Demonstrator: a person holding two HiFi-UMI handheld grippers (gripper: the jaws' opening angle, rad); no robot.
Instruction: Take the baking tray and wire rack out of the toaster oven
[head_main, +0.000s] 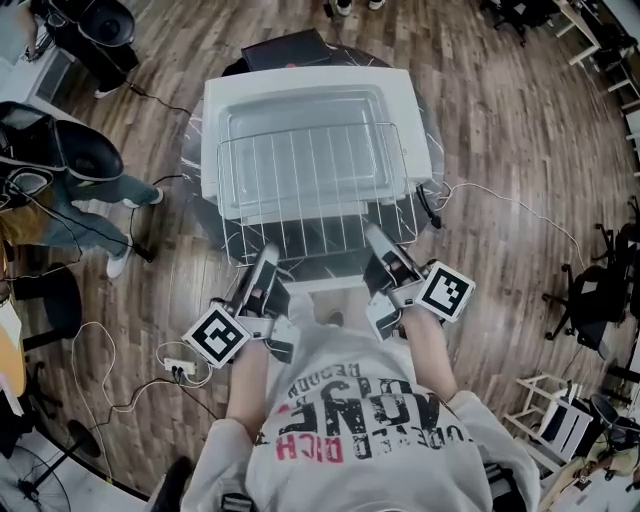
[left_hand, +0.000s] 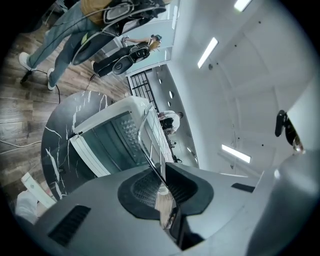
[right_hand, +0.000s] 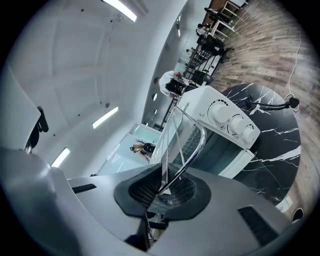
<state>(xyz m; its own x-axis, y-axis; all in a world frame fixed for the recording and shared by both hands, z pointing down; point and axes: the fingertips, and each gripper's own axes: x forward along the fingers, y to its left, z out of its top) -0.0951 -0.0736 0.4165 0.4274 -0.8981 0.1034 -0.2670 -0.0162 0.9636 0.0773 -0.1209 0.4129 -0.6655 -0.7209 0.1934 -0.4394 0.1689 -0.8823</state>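
Now, wire rack (head_main: 310, 190): it stretches away from both of your hand-held grippers, out over the top of the toaster oven (head_main: 222, 120). Its near edge is at your jaws.
Left hand-held gripper (head_main: 262, 262): clamped on the rack's near edge wire, towards the left corner. The thin wire sits between the pads.
Right hand-held gripper (head_main: 380, 245): jaws almost together, pinching the same edge wire close to the right corner bend.
Baking tray (head_main: 300, 130): the grey pan beyond your jaws and under the rack looks like it. You cannot tell from here whether it lies on the oven top or elsewhere.
Bench (head_main: 195, 215): black marbled top below and ahead of the jaws, carrying the oven.
Weight: probably light, since it is open chrome wire, but it reaches far out from your grip and will want to droop at the far end.
Stiffness: rigid as a frame, though the thin bars may flex and spring a little.
Slip: smooth round wire can roll or slide in the pads, so a firm pinch is wise.
Where to hold: the thicker edge wire near the corners, one gripper at each end and both level.
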